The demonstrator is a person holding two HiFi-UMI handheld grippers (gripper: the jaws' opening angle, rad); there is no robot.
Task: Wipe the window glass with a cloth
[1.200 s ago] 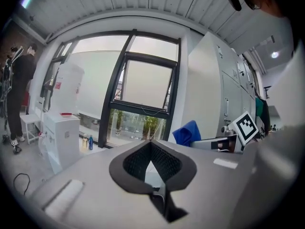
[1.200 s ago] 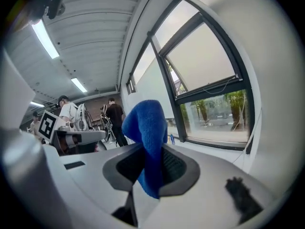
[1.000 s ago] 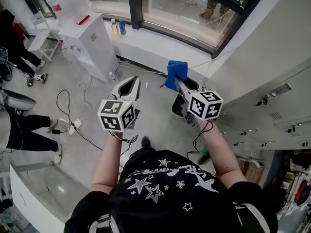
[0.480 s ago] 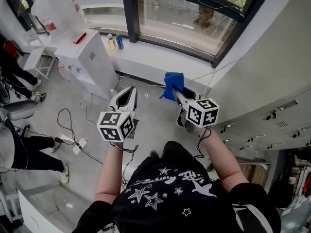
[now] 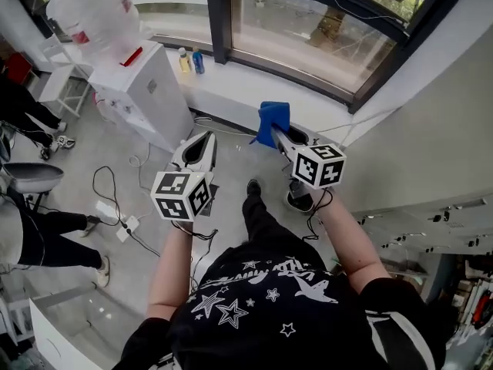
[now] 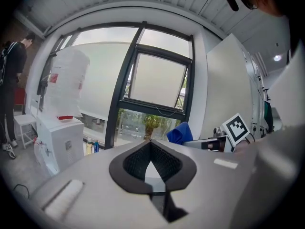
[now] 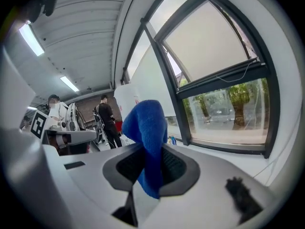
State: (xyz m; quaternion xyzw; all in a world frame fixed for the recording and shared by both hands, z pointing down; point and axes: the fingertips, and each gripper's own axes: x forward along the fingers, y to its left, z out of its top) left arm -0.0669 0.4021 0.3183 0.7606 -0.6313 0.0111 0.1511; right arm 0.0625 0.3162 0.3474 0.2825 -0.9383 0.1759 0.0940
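Blue fleecy cloth (image 5: 273,122), how many do you carry?

One, and two grippers. My right gripper (image 5: 277,133) has its jaws clamped on the cloth, which sticks up above them, near the dark-framed window glass (image 5: 308,29) but apart from it.

And your left gripper (image 5: 206,137)?

Jaws together at the tips, nothing between them. Two small bottles (image 5: 190,60) stand on the white sill (image 5: 231,75).

The person wears a black short-sleeved T-shirt (image 5: 254,314) printed with white stars and other white figures, dark trousers (image 5: 260,218) and a dark shoe (image 5: 253,186). The left gripper (image 5: 208,137) and right gripper (image 5: 279,134) have pale grey shells, each topped by a white cube (image 5: 182,194) of black square markers, with thin black cables (image 5: 202,236) trailing beneath
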